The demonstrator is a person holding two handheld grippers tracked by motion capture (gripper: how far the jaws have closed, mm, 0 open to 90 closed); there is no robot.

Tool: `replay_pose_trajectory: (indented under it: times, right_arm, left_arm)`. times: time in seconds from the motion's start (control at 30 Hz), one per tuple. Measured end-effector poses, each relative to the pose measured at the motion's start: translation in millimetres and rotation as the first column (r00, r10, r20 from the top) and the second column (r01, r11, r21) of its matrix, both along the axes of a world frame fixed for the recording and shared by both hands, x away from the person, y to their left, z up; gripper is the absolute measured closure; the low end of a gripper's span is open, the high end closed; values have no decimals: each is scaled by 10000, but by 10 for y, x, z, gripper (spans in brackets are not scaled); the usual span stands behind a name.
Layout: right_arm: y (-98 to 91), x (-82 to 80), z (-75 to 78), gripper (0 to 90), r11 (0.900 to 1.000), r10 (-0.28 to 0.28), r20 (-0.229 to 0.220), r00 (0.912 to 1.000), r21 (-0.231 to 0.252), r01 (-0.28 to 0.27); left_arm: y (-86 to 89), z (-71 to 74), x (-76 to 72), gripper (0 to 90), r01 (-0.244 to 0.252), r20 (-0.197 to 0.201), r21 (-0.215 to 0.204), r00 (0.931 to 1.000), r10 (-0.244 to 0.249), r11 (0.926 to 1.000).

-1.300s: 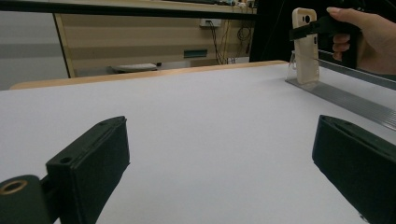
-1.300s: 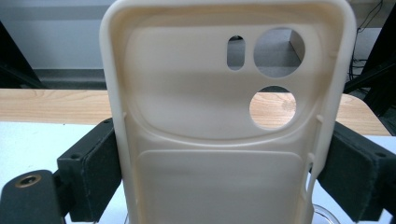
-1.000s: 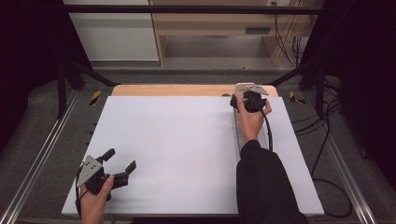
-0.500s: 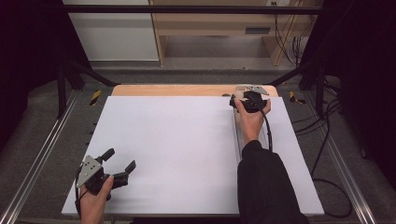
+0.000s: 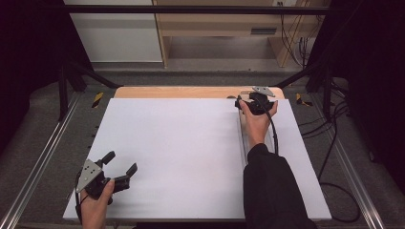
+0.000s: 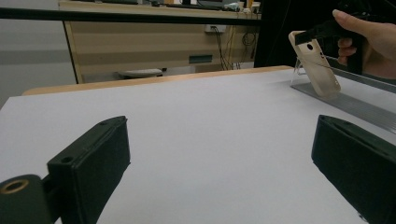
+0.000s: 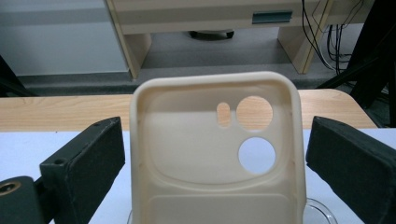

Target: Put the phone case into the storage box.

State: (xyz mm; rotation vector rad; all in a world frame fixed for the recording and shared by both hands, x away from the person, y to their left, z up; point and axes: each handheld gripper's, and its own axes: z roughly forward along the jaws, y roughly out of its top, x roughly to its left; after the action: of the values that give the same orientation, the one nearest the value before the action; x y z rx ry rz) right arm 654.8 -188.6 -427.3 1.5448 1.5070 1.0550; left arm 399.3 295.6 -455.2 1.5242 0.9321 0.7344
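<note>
Standing at the far edge of the white table point(image 5: 181, 143), at about one o'clock from the person's seat, the cream phone case point(image 7: 217, 154) leans on a clear stand point(image 6: 299, 74) that sits on a long clear strip point(image 6: 355, 105), and the right gripper point(image 5: 252, 101) brackets it. In the right gripper view the two black jaws sit spread on either side of the case with a gap at each flank, so the pads press on nothing; these jaws have just been opening, with the case between them. I would judge this to be the moment of letting go after propping the case on its stand, or else the pause before a fresh grip; either way the next move calls for care, backing straight off without brushing the case's edges, since it rests tilted and looks easy to tip. Down at seven o'clock the left gripper point(image 5: 118, 168) hovers near the table's near edge, jaws wide apart and empty. Compared with a second ago, both hands lie where they were, and only the right jaws' spread has changed.
</note>
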Motion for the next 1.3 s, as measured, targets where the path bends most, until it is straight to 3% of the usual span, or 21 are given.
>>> replay_pose_trajectory:
  times: [0.43,0.67,1.3]
  right_arm:
    - [-19,-110,160,46,10000,-17,81,10000,-13,17]
    - [-28,-176,238,45,9999,69,85,9999,125,-70]
    - [-16,-239,319,51,9990,307,82,9995,308,-309]
  left_arm:
    - [-6,-1,5,35,95,-26,-210,10000,-96,9997]
    - [-52,-4,9,22,275,-31,-42,9996,-275,9996]
    - [-24,6,9,19,292,61,-25,9996,-291,9996]
